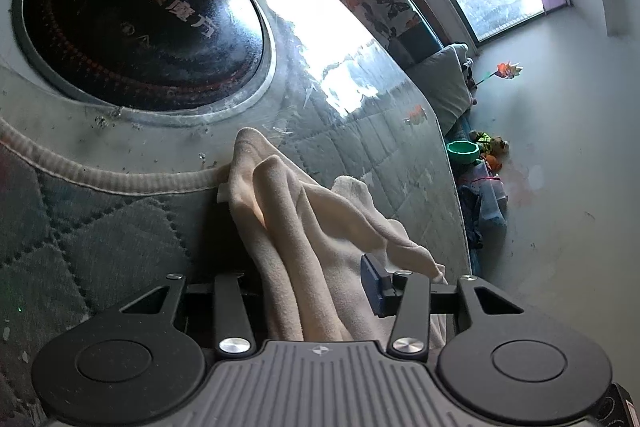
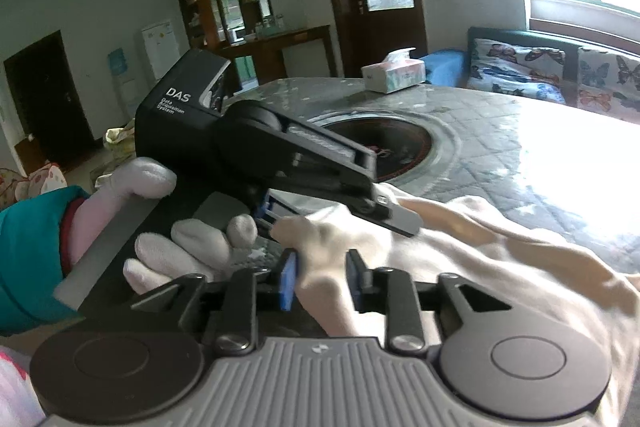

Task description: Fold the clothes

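Note:
A cream-white garment [image 1: 304, 227] hangs bunched between the fingers of my left gripper [image 1: 316, 287]. The left jaws stand wide with cloth draped between them; the left finger is hidden by fabric, so the grip is unclear. In the right wrist view the same garment [image 2: 480, 251] stretches over the table to the right. My right gripper [image 2: 322, 283] has blue pads [image 2: 289, 279] closed in on a fold of the cloth. The left gripper's body [image 2: 280, 155] sits just ahead, also at the cloth's edge, held by a white-gloved hand [image 2: 192, 247].
The table [image 1: 360, 131] has a quilted cover under glass and a round black inset cooktop [image 1: 140, 19]. A tissue box [image 2: 394, 71] stands at its far side. A butterfly-print sofa [image 2: 560, 71] and a window lie beyond.

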`<state>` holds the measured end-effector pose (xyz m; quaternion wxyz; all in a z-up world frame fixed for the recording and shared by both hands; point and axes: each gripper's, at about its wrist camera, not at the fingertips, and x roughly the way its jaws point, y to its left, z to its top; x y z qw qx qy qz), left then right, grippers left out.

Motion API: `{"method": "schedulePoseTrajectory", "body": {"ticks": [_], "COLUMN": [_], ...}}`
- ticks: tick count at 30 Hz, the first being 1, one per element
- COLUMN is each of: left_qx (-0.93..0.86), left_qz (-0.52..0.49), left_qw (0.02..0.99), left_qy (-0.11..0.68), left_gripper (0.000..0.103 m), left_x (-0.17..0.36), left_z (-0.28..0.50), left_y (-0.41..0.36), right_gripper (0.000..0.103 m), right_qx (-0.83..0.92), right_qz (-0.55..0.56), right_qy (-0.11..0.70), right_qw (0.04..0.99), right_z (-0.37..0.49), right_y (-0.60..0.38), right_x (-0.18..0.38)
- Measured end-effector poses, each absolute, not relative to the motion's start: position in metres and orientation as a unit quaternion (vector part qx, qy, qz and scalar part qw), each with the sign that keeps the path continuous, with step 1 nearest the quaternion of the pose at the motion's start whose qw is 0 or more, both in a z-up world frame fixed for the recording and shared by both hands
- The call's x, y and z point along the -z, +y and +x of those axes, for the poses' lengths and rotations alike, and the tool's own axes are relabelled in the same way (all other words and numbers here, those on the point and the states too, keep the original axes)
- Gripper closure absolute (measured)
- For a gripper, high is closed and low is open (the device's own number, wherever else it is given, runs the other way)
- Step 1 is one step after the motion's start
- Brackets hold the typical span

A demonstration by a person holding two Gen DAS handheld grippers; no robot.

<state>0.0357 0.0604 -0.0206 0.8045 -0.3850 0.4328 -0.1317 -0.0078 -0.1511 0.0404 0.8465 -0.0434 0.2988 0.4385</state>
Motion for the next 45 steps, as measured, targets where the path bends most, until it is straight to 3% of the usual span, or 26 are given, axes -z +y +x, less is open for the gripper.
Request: {"method": "schedulePoseTrajectory", "body": {"ticks": [2, 4, 19, 27, 30, 33, 37, 45], "left_qx": [0.132, 0.133, 0.13, 0.127, 0.126, 0.125, 0.125, 0.123], "left_qz": [-0.38, -0.372, -0.315, -0.305, -0.301, -0.291, -0.274, -0.243], "left_qw": [0.807, 0.812, 0.837, 0.841, 0.842, 0.845, 0.852, 0.861], "left_qy": [0.431, 0.429, 0.428, 0.429, 0.43, 0.43, 0.429, 0.43], "left_gripper": [0.056, 0.056, 0.054, 0.051, 0.05, 0.05, 0.048, 0.045], "left_x": [0.02, 0.02, 0.011, 0.009, 0.009, 0.008, 0.006, 0.003], "left_z": [0.034, 0.033, 0.031, 0.032, 0.033, 0.033, 0.032, 0.032], "left_y": [0.059, 0.057, 0.037, 0.033, 0.032, 0.03, 0.024, 0.015], "right_gripper": [0.07, 0.062, 0.055, 0.057, 0.073, 0.08, 0.08, 0.066], "right_qx": [-0.424, -0.396, -0.183, -0.193, -0.199, -0.208, -0.228, -0.217], "right_qz": [-0.035, -0.024, 0.085, 0.114, 0.12, 0.127, 0.141, 0.152], "right_qy": [0.298, 0.299, 0.326, 0.334, 0.334, 0.333, 0.334, 0.339], "right_qw": [0.855, 0.868, 0.923, 0.915, 0.913, 0.911, 0.904, 0.903], "right_z": [-0.008, -0.005, 0.05, 0.055, 0.058, 0.057, 0.057, 0.055], "right_y": [-0.164, -0.181, -0.298, -0.298, -0.297, -0.298, -0.302, -0.318], "right_x": [-0.042, -0.042, -0.006, 0.007, 0.008, 0.007, 0.005, 0.008]}}
